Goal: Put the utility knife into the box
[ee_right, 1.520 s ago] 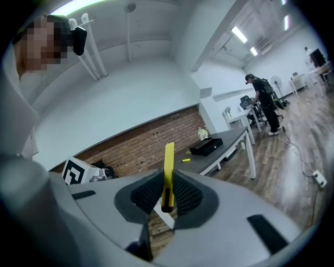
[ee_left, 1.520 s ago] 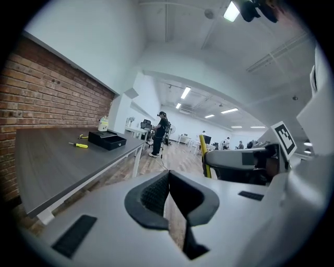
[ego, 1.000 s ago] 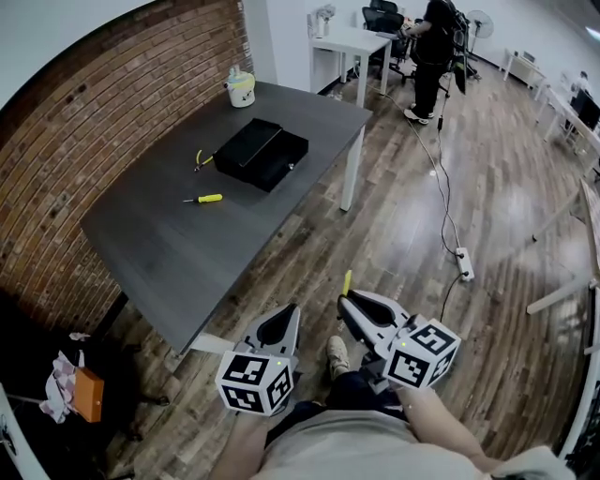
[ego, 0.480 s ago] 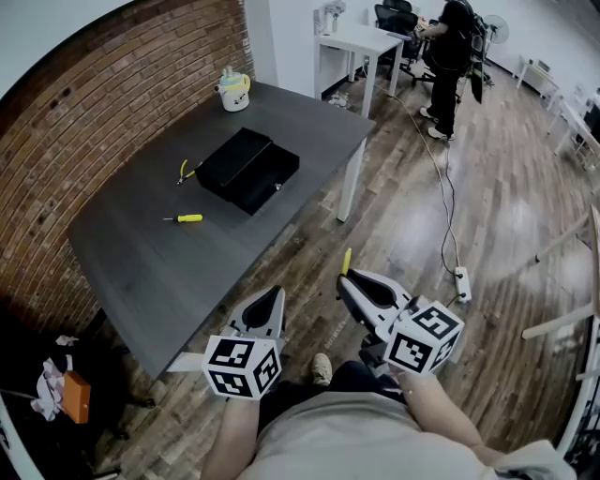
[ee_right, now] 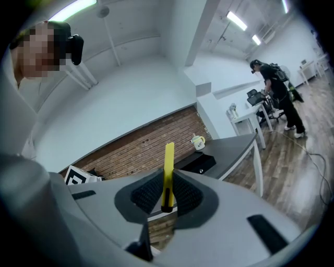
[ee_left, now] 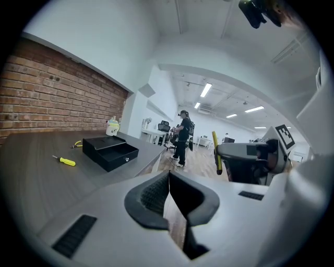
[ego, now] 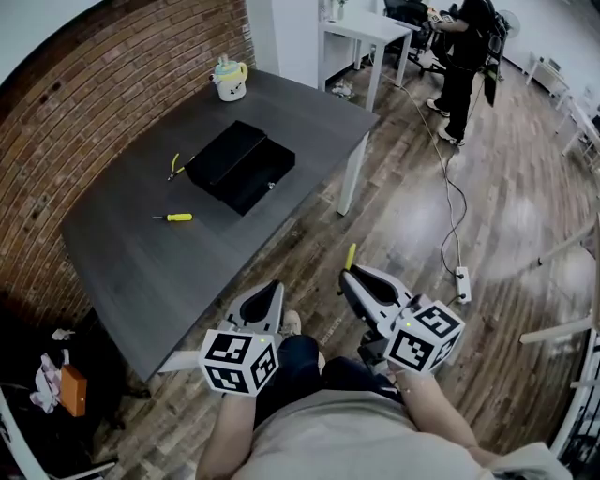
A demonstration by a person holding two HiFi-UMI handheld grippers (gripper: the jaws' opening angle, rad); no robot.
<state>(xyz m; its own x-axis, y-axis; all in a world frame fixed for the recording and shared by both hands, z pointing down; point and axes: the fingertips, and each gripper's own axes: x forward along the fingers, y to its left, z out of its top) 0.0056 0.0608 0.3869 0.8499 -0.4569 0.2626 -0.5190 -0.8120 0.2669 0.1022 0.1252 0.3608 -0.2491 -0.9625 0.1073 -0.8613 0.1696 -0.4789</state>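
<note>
The yellow utility knife (ee_right: 168,172) stands upright between the pads of my right gripper (ee_right: 167,194), which is shut on it; in the head view the utility knife (ego: 350,258) sticks up from my right gripper (ego: 354,278) over the wood floor, short of the table. My left gripper (ego: 268,298) hangs beside it, shut and empty, its jaws meeting in the left gripper view (ee_left: 168,192). The black box (ego: 239,166) lies open on the dark grey table (ego: 141,253), far ahead and to the left of both grippers; the box (ee_left: 110,152) also shows in the left gripper view.
A yellow-handled screwdriver (ego: 174,217) and yellow pliers (ego: 175,164) lie on the table left of the box, a pale mug (ego: 228,79) at the far corner. A power strip (ego: 461,284) and cable cross the floor. A person (ego: 469,47) stands by a white desk (ego: 366,28).
The view has drifted: the table and box sit slightly further left and lower in the head view. Both grippers keep about the same place, and the right still holds the knife.
</note>
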